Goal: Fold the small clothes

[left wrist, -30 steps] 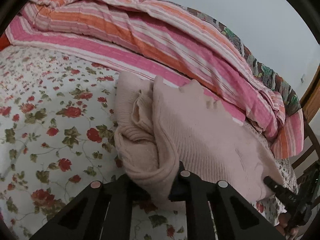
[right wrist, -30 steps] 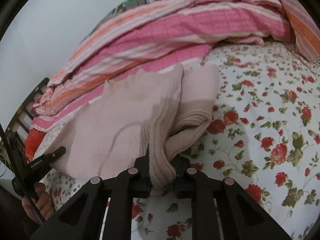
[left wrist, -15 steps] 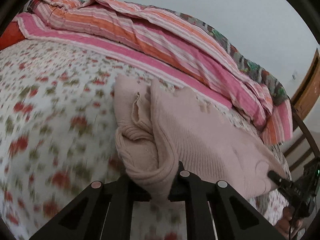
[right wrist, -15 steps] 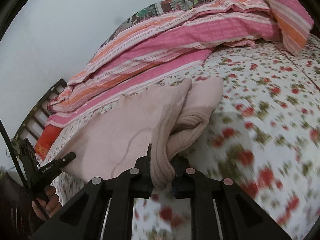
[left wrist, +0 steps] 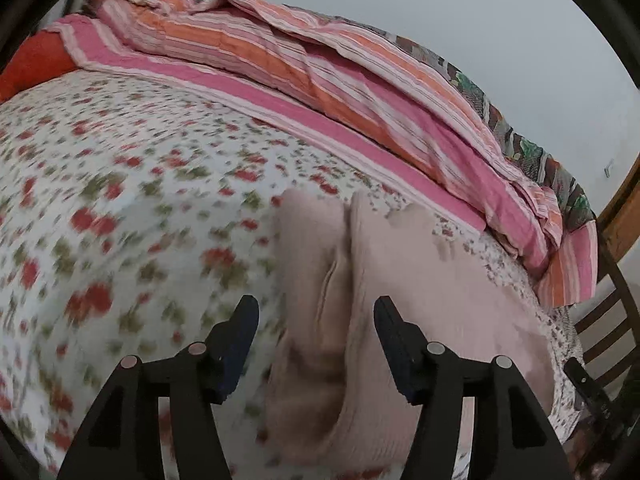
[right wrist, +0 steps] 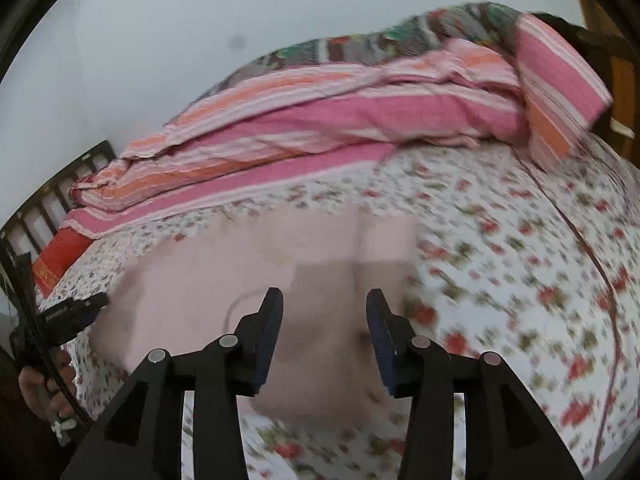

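Note:
A pale pink knitted garment (left wrist: 400, 300) lies folded on the floral bedsheet (left wrist: 120, 200), with a thick fold ridge running toward me. It also shows in the right wrist view (right wrist: 240, 280). My left gripper (left wrist: 316, 312) is open, its jaws spread on either side of the fold's near end, holding nothing. My right gripper (right wrist: 324, 304) is open too, jaws spread over the garment's near edge, empty. Both views are motion-blurred.
A pink and orange striped quilt (left wrist: 320, 80) is heaped along the far side of the bed against the wall. A red pillow (left wrist: 36, 60) lies at one end. A dark wooden bed frame (right wrist: 48, 196) and wooden furniture (left wrist: 620, 220) border the bed.
Both grippers were shut on the pink garment's folded edge; they have now opened and let it go, and both have pulled back and up a little.

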Action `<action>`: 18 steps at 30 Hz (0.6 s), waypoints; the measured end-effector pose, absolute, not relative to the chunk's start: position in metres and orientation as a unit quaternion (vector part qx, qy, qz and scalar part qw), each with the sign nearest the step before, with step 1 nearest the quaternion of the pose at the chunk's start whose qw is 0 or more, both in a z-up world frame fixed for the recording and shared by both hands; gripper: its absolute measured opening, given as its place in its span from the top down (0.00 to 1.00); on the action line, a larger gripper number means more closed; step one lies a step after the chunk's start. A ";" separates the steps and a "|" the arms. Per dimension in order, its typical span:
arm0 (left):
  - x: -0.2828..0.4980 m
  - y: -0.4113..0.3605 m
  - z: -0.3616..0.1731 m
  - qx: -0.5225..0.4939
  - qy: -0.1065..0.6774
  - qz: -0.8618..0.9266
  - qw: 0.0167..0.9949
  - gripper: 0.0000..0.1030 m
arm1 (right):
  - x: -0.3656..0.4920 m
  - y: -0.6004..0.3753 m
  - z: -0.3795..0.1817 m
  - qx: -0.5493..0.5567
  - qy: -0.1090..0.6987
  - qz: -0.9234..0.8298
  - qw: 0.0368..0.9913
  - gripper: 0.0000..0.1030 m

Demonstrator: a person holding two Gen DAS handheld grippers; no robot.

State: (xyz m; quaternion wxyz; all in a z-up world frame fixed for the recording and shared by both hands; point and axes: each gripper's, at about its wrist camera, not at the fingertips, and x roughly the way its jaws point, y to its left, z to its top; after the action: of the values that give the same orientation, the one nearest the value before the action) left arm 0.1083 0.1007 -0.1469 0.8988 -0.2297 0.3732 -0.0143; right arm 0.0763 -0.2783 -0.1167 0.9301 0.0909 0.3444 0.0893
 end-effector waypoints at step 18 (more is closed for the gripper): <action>0.167 0.094 -0.163 -0.156 0.371 -0.073 0.913 0.39 | 0.227 -0.141 -0.175 -0.001 0.491 0.076 0.868 0.58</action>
State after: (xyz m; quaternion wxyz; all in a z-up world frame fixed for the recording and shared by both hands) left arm 0.1674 0.0941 -0.1630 0.9126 -0.1556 0.3711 -0.0727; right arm 0.2267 -0.1408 -0.1751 0.8680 -0.0009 0.4907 0.0764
